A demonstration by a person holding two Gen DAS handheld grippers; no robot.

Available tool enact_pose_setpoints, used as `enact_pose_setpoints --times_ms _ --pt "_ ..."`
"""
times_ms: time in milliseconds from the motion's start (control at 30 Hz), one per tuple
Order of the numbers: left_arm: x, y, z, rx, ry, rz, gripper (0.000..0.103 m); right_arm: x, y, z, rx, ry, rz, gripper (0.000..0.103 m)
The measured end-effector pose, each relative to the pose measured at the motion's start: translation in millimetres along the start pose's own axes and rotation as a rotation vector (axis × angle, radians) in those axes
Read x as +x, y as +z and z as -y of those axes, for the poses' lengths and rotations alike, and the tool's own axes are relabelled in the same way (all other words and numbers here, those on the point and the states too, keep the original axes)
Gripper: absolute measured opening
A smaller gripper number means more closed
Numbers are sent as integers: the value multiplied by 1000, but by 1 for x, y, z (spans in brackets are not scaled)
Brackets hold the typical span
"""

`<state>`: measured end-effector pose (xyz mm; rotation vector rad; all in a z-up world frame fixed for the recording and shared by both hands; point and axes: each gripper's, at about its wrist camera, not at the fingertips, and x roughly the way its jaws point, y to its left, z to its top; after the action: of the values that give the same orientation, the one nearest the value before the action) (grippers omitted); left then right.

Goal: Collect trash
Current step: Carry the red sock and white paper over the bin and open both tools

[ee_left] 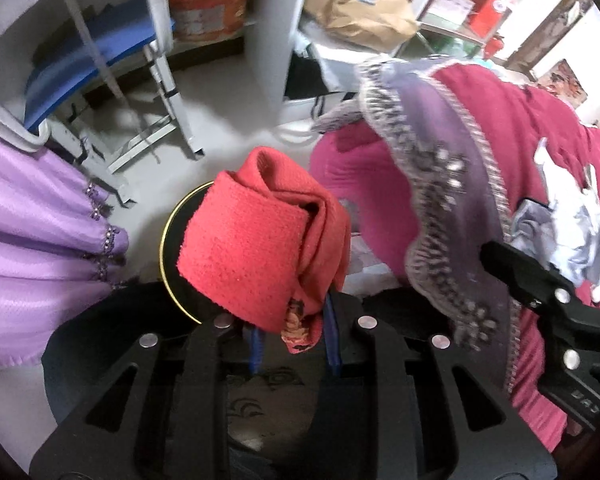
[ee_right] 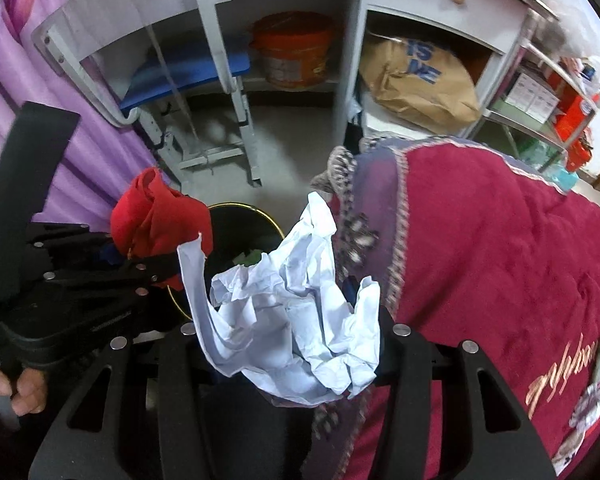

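My left gripper [ee_left: 294, 320] is shut on a rolled red cloth [ee_left: 260, 236] and holds it above a black bin with a gold rim [ee_left: 168, 236]. In the right wrist view the red cloth [ee_right: 156, 216] hangs at the left over the same bin [ee_right: 240, 224], which holds some green scraps. My right gripper [ee_right: 296, 320] is shut on a crumpled white paper [ee_right: 284, 296], held just right of the bin. The paper also shows in the left wrist view [ee_left: 576, 224] at the right edge.
A bed with a maroon blanket [ee_right: 500, 264] and a purple beaded cloth [ee_left: 452, 184] fills the right side. Purple curtain [ee_left: 32, 232] hangs at left. Grey shelving [ee_right: 220, 40] behind holds an orange bucket [ee_right: 292, 52], a blue board and a brown paper sack [ee_right: 416, 80].
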<state>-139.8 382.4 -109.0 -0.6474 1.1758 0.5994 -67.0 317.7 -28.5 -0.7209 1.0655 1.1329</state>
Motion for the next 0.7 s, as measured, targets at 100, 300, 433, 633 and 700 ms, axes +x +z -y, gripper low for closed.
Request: enact_pose_setpoints --times_ms 100,300,433,633,700 --pt "20 6 -13 -14 24 -31 32 11 9 -4 -10 10 -13 46" --pt "45 12 -32 -35 75 -73 68 33 23 -11 -20 20 -44 46" --pt "48 12 -41 -50 83 -87 78 44 29 -14 -23 30 -59 46" --pt "41 12 -66 -106 113 -73 81 71 38 -25 -39 53 -95 48" --pt "36 12 -78 -132 141 -59 83 84 40 -32 -48 68 -117 50"
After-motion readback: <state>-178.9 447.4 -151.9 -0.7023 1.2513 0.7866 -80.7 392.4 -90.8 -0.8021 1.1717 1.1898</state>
